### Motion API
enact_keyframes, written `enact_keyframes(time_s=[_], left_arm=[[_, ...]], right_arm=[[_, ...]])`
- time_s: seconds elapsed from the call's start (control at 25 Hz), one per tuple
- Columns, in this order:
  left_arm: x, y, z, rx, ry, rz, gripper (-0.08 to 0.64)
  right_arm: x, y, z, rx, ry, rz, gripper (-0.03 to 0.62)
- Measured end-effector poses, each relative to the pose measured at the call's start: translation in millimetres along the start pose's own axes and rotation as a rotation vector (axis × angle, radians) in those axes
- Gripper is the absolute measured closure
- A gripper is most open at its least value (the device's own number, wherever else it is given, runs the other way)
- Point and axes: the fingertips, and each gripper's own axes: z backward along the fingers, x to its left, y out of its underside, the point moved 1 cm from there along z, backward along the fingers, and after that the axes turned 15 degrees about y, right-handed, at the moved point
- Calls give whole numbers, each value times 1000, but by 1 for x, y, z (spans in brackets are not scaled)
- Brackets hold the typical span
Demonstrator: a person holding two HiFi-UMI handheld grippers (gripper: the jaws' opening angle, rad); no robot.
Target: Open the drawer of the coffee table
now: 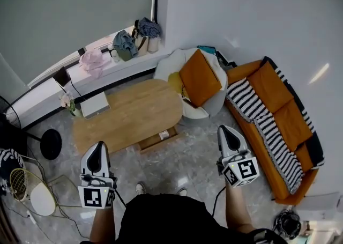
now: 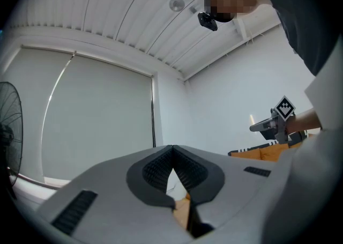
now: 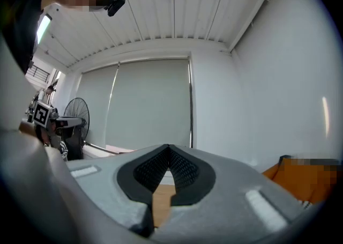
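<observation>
The oval wooden coffee table (image 1: 131,113) stands in front of me on the grey floor. Under its near right edge a drawer-like wooden part (image 1: 158,139) shows; I cannot tell how far out it is. My left gripper (image 1: 97,147) is held in the air short of the table's near left side, shut and empty. My right gripper (image 1: 228,130) hovers to the right of the table, near the sofa, shut and empty too. In the left gripper view the jaws (image 2: 172,149) meet at their tips, as they do in the right gripper view (image 3: 169,148). Both point level towards the window wall.
A white box (image 1: 95,104) and a small flower vase (image 1: 70,106) sit on the table's left end. A white chair with an orange cushion (image 1: 199,79) stands at its far right. An orange sofa (image 1: 278,125) with a striped blanket runs along the right. A fan base (image 1: 50,143) is at the left.
</observation>
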Motion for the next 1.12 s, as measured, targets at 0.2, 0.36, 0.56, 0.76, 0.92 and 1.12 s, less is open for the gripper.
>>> enact_keyframes(time_s=[0.2,0.36,0.56,0.76,0.92,1.12], left_arm=[[-5,-4,-10,-27,26,-7,554],[-9,-6,-16,-33,43,-5,554],[-4,2,-17,-9,42,19,554],[1,6,-16,-7,43,25,554],[2,5,-14,-14,43,36,554],[3,2,-14,-35,58,26,554]], right_arm=[[17,-6,-10,-37,-20,14,588],[23,-9,-9,-48,-26,26,588],[34,-6,-10,-41,-38,34,588],[41,-8,-14,-52,-32,35,588],[45,-9,-14,-50,-33,37,588],[52,-9,-11,-55,-26,92,588]])
